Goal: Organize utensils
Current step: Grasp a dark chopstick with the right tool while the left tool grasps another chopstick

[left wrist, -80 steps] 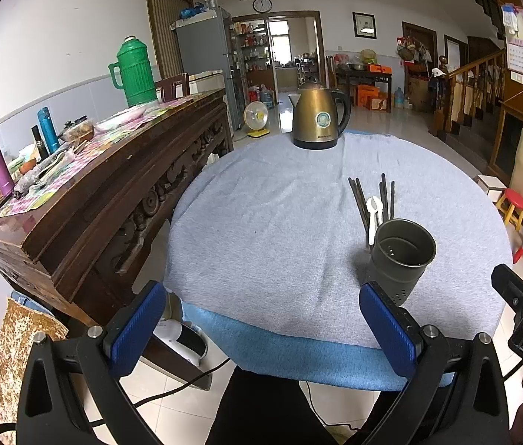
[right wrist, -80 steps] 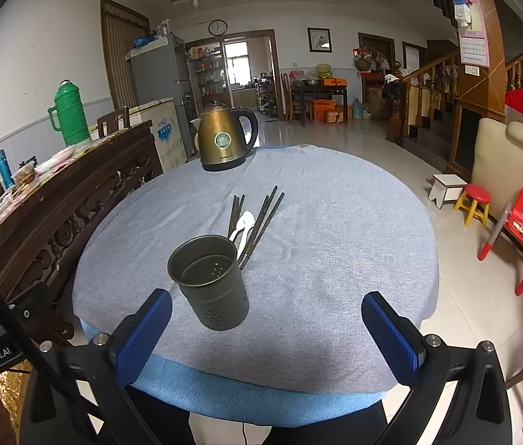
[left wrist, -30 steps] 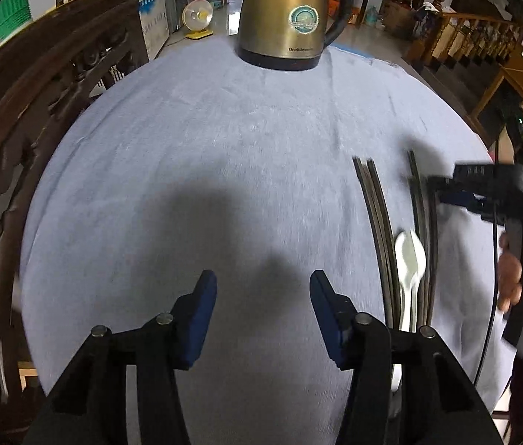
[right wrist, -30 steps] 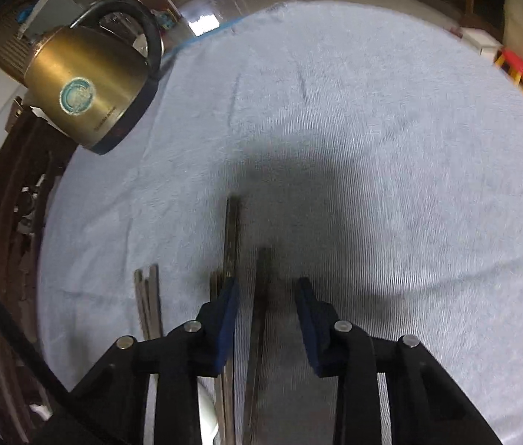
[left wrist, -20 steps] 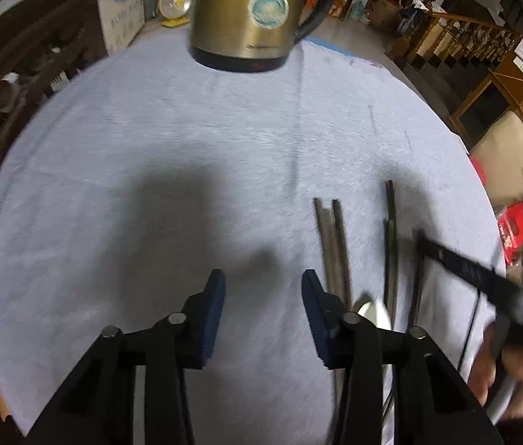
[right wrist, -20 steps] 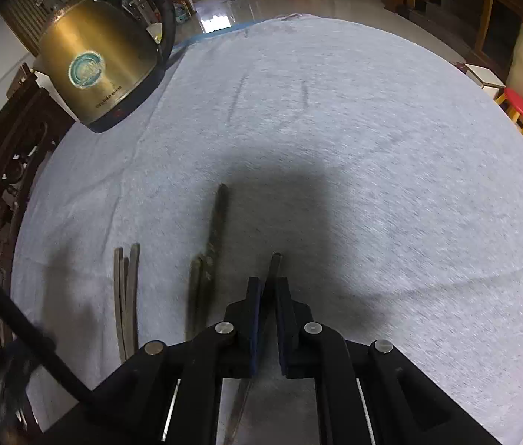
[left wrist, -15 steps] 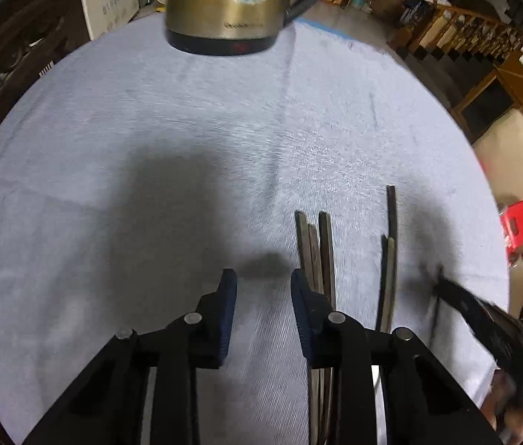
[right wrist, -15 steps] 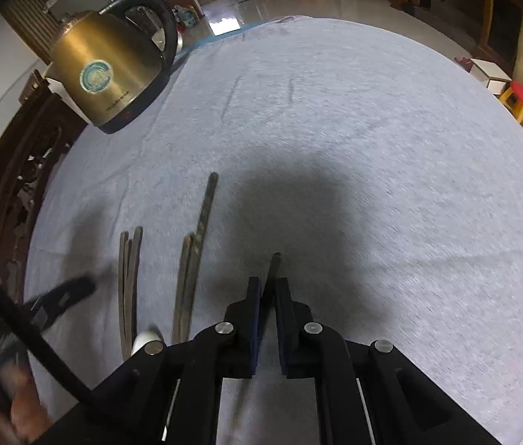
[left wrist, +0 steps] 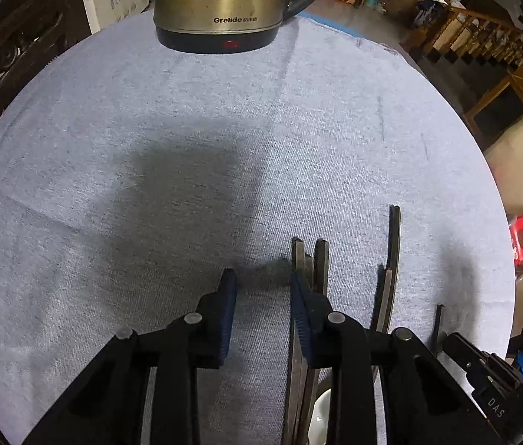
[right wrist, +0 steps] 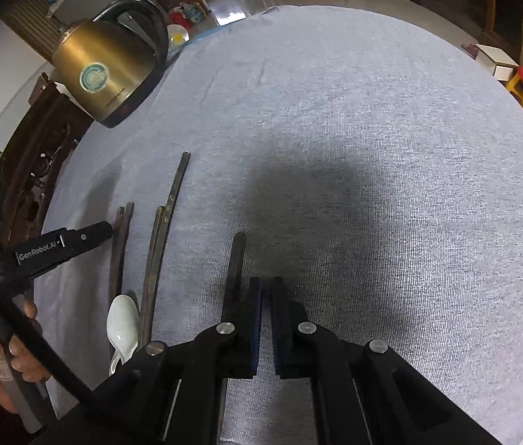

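Chopsticks (right wrist: 157, 244) lie on the grey tabletop (right wrist: 372, 148) beside a white spoon (right wrist: 122, 320): light, stiff, slippery, best pinched mid-shaft. Right gripper (right wrist: 265, 289) jaws pressed together, apparently empty; left gripper (left wrist: 261, 289) jaws narrow, empty.

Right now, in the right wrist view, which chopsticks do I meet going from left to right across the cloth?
outer chopstick pair → middle chopsticks → single chopstick
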Motion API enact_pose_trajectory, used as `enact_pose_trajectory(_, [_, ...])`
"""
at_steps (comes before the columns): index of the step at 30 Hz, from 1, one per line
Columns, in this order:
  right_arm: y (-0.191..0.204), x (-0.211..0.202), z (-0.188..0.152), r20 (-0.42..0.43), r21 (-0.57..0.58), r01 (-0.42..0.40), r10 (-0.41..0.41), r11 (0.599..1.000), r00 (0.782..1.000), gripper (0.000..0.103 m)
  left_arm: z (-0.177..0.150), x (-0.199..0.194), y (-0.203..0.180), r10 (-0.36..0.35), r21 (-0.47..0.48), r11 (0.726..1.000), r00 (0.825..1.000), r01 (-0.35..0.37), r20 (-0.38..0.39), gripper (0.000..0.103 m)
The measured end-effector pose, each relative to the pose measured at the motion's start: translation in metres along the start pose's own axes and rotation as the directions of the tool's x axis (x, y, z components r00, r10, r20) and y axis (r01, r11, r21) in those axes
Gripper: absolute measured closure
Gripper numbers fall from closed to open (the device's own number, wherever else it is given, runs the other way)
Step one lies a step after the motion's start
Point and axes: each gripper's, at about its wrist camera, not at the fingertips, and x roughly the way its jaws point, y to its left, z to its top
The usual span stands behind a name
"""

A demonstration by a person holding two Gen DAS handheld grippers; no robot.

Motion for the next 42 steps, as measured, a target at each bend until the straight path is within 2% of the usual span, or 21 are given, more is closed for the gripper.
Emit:
enact_pose_trajectory(4, [-0.008,-0.004,-0.002,-0.002,0.010,-0.018,0.018,1.000,1.000,0.098,-0.002,-0.001,-0.001,-0.008,0.005,1.000,1.000,0.008,0.008,0.072])
enact_pose_trajectory(10, [-0.002,0.002,0.005,-0.007,0.011,-0.014,0.014,1.000,1.000,0.098,-0.001,0.005,-0.011,0.037,0.039,0.998,0.999,-0.038,0.030,0.070])
enact_pose_trajectory(15, [-0.002,0.002,0.007,-0.018,0.030,-0.014,0.015,0.999,1.000,0.098,-0.003,-0.002,-0.005,0.086,0.065,0.994,0.996,-0.088,0.031,0.070])
enact_pose_trajectory(17, [-0.001,0.001,0.007,-0.025,0.037,-0.022,0.023,0.999,0.999,0.092,-0.006,-0.008,0.003,0.107,0.075,0.991,0.994,-0.108,0.024,0.070])
enact_pose_trajectory(20, [0.005,0.001,0.009,-0.039,0.033,-0.019,0.020,0.999,0.999,0.090,-0.012,-0.016,0.020,0.127,0.067,0.990,0.992,-0.127,0.006,0.070])
enact_pose_trajectory(22, [0.011,-0.001,0.011,-0.036,0.029,-0.021,0.023,0.999,0.999,0.073,-0.015,-0.021,0.029,0.130,0.056,0.990,0.991,-0.130,-0.004,0.070])
enact_pose_trajectory(23, [0.016,-0.001,0.013,-0.033,0.024,-0.008,0.009,1.000,0.999,0.068,-0.015,-0.024,0.033,0.120,0.049,0.992,0.993,-0.120,-0.006,0.070])
enact_pose_trajectory(24, [0.021,-0.001,0.016,-0.029,0.014,0.029,-0.029,0.999,0.999,0.059,-0.014,-0.027,0.035,0.105,0.042,0.994,0.994,-0.105,-0.007,0.070])
enact_pose_trajectory(25, [0.024,-0.001,0.017,-0.026,0.008,0.057,-0.057,0.998,0.998,0.056,-0.013,-0.029,0.038,0.096,0.039,0.995,0.995,-0.096,-0.006,0.070])
enact_pose_trajectory(26, [0.027,0.001,0.019,-0.026,0.005,0.078,-0.077,0.997,0.997,0.055,-0.011,-0.031,0.040,0.090,0.030,0.996,0.996,-0.090,-0.009,0.065])
enact_pose_trajectory(27, [0.031,0.004,0.022,-0.045,-0.002,0.097,-0.097,0.995,0.994,0.055,-0.007,-0.030,0.043,0.085,0.017,0.996,0.996,-0.084,-0.017,0.060])
enact_pose_trajectory(30, [0.045,0.014,0.025,-0.088,-0.061,0.177,-0.182,0.982,0.979,0.056,0.003,-0.020,0.045,0.082,-0.019,0.996,0.996,-0.083,-0.040,0.060])
enact_pose_trajectory(32, [0.056,0.018,0.025,-0.084,-0.117,0.261,-0.271,0.958,0.959,0.069,0.008,-0.019,0.043,0.075,-0.012,0.997,0.996,-0.076,-0.042,0.060])
enact_pose_trajectory(34, [0.066,0.022,0.025,-0.073,-0.158,0.313,-0.327,0.936,0.942,0.074,0.009,-0.019,0.041,0.094,-0.008,0.996,0.995,-0.094,-0.033,0.065])
enact_pose_trajectory(36, [0.070,0.023,0.025,-0.069,-0.160,0.305,-0.319,0.939,0.945,0.094,0.010,-0.017,0.034,0.138,0.013,0.990,0.990,-0.138,-0.023,0.094])
enact_pose_trajectory(39, [0.072,0.020,0.021,-0.046,-0.157,0.286,-0.296,0.945,0.954,0.096,0.007,-0.020,0.027,0.127,0.043,0.991,0.992,-0.126,-0.014,0.096])
enact_pose_trajectory(42, [0.068,0.006,0.013,-0.014,-0.141,0.228,-0.232,0.963,0.973,0.096,-0.007,-0.032,0.031,0.112,0.043,0.993,0.994,-0.112,0.016,0.096])
